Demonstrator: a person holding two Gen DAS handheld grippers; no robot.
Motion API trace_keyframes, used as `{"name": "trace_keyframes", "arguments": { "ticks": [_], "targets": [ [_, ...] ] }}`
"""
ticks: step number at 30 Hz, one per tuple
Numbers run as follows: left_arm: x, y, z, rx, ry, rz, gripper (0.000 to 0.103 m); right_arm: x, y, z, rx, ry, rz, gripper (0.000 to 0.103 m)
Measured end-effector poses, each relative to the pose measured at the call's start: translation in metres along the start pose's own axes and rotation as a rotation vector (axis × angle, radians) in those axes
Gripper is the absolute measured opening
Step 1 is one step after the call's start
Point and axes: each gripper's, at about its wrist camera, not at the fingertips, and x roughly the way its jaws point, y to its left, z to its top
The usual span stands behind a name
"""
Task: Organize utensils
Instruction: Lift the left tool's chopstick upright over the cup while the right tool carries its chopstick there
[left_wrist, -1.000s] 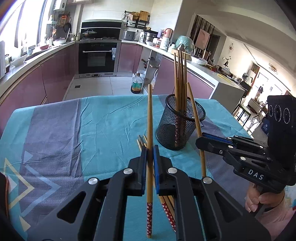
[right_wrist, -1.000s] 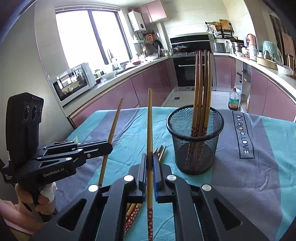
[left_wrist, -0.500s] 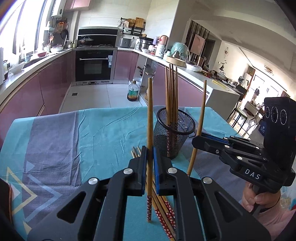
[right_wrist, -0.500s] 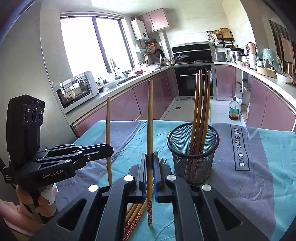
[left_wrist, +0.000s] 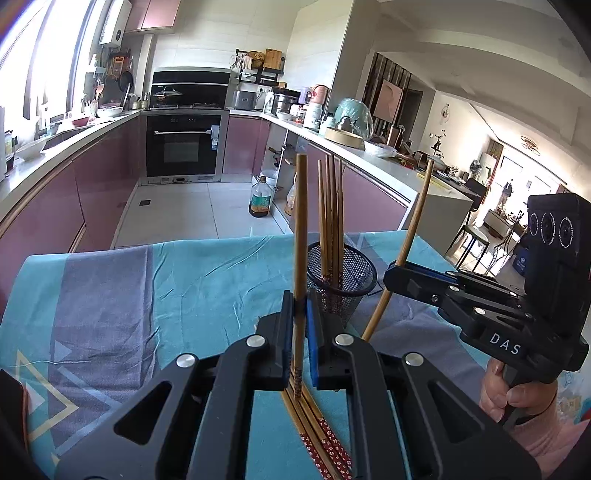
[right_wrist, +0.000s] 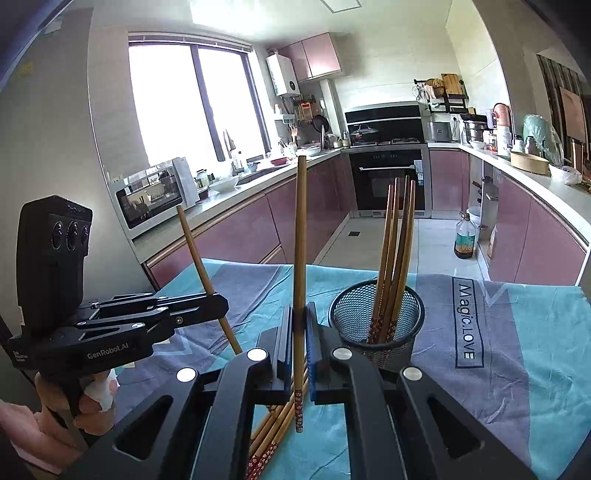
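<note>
Both grippers, left gripper (left_wrist: 299, 332) and right gripper (right_wrist: 299, 339), each clamp 1 upright chopstick (left_wrist: 300, 229) beside the mesh holder (left_wrist: 347, 280)

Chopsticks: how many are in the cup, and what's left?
Done: four chopsticks stand in the mesh cup. In hand: the left hand-held gripper and the right hand-held gripper each clamp one chopstick upright. Left: a bundle of loose chopsticks lies on the tablecloth.
</note>
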Motion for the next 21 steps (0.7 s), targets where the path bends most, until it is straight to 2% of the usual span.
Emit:
{"name": "trace_keyframes", "arguments": {
  "ticks": [21],
  "targets": [
    [-0.004, -0.017, 0.022, 0.047, -0.034, -0.022, 0.007, -0.015, -0.008, 0.011, -0.006, -0.051, -0.015, 0.005]
  ]
}}
